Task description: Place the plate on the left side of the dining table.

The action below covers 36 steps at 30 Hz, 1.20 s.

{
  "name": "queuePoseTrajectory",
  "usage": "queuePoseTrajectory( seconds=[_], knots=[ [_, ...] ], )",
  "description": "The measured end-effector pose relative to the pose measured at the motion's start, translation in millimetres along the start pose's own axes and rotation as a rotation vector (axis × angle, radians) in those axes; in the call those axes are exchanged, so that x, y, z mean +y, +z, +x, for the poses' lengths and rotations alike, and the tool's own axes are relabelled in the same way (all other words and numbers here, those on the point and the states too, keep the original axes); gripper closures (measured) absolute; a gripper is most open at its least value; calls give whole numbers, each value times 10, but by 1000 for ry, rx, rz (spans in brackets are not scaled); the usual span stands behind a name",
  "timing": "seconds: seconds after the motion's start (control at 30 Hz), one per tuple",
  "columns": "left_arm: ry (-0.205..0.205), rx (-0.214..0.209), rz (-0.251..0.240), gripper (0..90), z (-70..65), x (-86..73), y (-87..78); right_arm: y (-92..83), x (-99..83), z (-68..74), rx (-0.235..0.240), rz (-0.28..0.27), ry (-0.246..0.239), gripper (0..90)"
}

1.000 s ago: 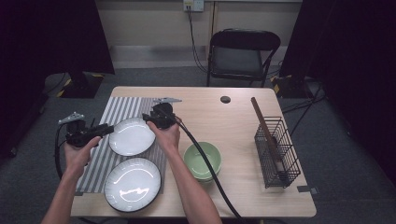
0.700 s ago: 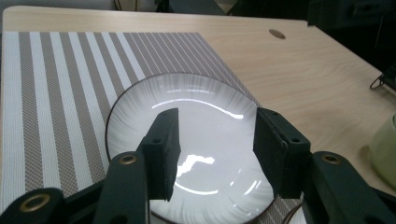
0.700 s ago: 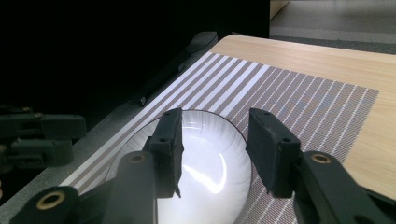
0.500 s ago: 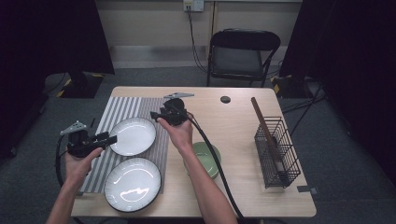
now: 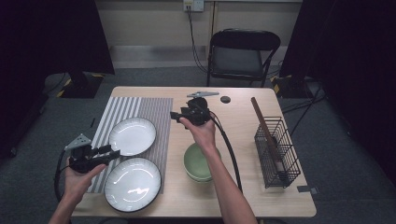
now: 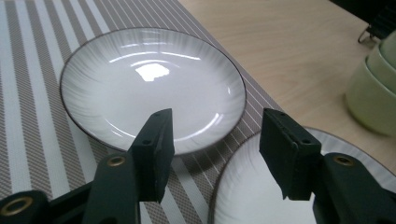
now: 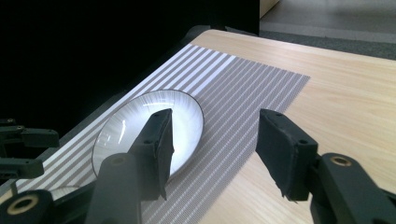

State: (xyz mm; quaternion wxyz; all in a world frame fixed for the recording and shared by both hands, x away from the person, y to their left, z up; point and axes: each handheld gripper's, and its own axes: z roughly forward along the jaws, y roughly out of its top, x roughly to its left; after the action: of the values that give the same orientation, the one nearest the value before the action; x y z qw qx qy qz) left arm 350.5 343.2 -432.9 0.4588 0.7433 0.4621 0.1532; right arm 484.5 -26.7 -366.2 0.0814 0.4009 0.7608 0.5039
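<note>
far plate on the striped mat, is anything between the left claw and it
Nothing visible. The left claw hangs open beside the far plate, its jaws having just been opening with nothing between them. In the left gripper view only bare striped mat lies ahead of it. The near plate sits off to the side.
</note>
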Motion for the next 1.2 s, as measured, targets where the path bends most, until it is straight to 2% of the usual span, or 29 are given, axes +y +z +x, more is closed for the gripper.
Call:
queuePoseTrajectory(
  seconds=[0.07, 0.17, 0.37, 0.47, 0.53, 0.6, 0.67, 0.8, 0.9, 1.07, 1.13, 1.2],
  knots=[
    [1, -14, -6, 438, -52, -23, -5, -61, -15, -41, -13, -1, -6, 464],
    [5, -31, -9, 432, -150, -70, 24, -165, -48, -68, -7, 7, -24, 459],
    [22, -80, 10, 429, -308, -88, 224, -381, -154, -161, -42, 13, -39, 461],
    [43, -102, 21, 433, -361, 1, 344, -464, -204, -214, -45, 10, -24, 461],
    [37, -127, 23, 437, -391, 60, 415, -513, -240, -252, -38, 2, -14, 461],
    [56, -148, 23, 444, -442, 129, 492, -540, -270, -270, -39, 16, -20, 445],
    [52, -170, 16, 444, -501, 182, 547, -568, -303, -273, -44, 22, -23, 429],
    [74, -189, 7, 430, -616, 276, 636, -625, -395, -273, -34, 18, -37, 435],
    [87, -195, 12, 409, -676, 332, 713, -642, -515, -305, -32, 30, -26, 427],
    [103, -236, -4, 410, -822, 426, 780, -738, -631, -328, -32, 24, -25, 451],
    [115, -250, -3, 412, -895, 464, 813, -802, -662, -323, -8, 11, -14, 461],
    [124, -267, -4, 418, -961, 500, 862, -845, -700, -304, -5, 13, -26, 455]
  ],
)
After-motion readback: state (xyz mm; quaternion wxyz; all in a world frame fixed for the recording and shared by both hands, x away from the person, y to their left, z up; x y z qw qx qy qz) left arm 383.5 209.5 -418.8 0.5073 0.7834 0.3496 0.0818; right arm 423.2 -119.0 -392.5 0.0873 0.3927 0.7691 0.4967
